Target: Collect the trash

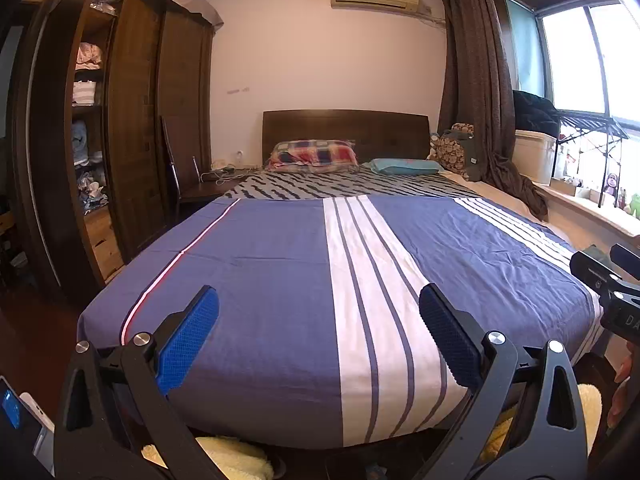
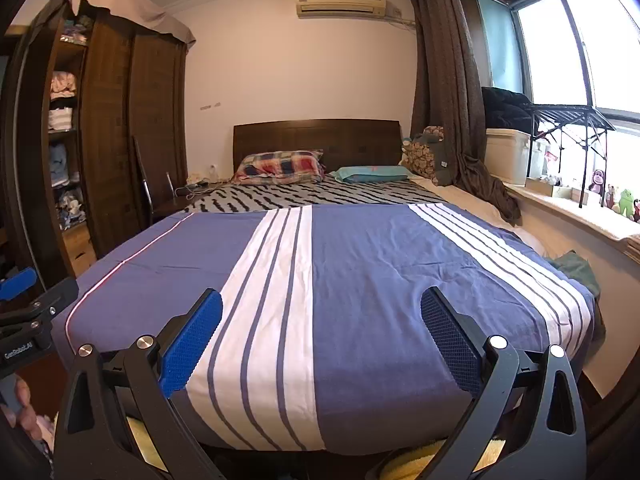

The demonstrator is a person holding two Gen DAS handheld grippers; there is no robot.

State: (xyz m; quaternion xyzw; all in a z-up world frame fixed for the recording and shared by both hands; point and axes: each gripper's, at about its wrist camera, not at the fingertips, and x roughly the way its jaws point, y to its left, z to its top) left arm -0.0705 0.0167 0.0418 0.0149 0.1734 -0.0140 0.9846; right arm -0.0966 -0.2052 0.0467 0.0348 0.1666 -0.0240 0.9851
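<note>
My left gripper [image 1: 319, 304] is open and empty, held at the foot of a bed covered by a blue sheet with white stripes [image 1: 260, 272]. My right gripper [image 2: 321, 306] is open and empty too, held beside it at the same foot end over the sheet [image 2: 360, 272]. The right gripper shows at the right edge of the left wrist view [image 1: 608, 280]. The left gripper shows at the left edge of the right wrist view [image 2: 28, 304]. No trash is plainly visible on the bed. A crumpled green cloth [image 2: 576, 268] lies at the bed's right edge.
A dark wooden wardrobe [image 1: 132, 120] with open shelves stands left. Pillows [image 1: 314, 154] and a headboard [image 1: 344, 128] are at the far end. A windowsill [image 2: 568, 208] with toys, a white box [image 2: 506, 154] and a black rack [image 2: 568, 116] runs along the right. Yellow fluffy slippers [image 1: 236, 458] lie under the bed's foot.
</note>
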